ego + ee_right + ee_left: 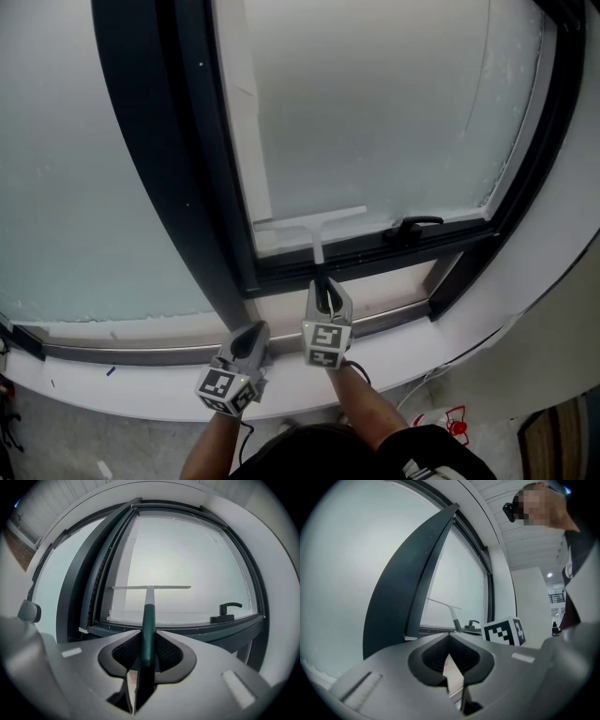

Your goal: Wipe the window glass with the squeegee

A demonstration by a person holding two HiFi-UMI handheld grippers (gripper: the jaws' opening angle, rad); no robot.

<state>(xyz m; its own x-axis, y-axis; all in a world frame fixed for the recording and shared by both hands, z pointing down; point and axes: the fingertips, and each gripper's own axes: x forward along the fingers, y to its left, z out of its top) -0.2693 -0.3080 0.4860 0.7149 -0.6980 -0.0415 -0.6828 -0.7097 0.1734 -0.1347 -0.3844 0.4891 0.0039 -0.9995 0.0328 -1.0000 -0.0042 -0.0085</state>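
A squeegee (311, 225) with a pale blade and a dark green handle (148, 630) rests its blade (151, 587) flat against the lower part of the frosted window glass (375, 103). My right gripper (327, 298) is shut on the handle, just below the dark window frame (375, 251). In the right gripper view the handle runs straight out between the jaws up to the blade. To the left, my left gripper (246, 345) hangs over the white sill (122, 380), its jaws shut with nothing between them. From the left gripper view the squeegee (449, 610) shows small against the glass.
A black window handle (411, 228) sits on the lower frame right of the squeegee. A thick dark mullion (169, 141) separates this pane from the frosted pane (66, 187) on the left. A person's head shows at the top right of the left gripper view.
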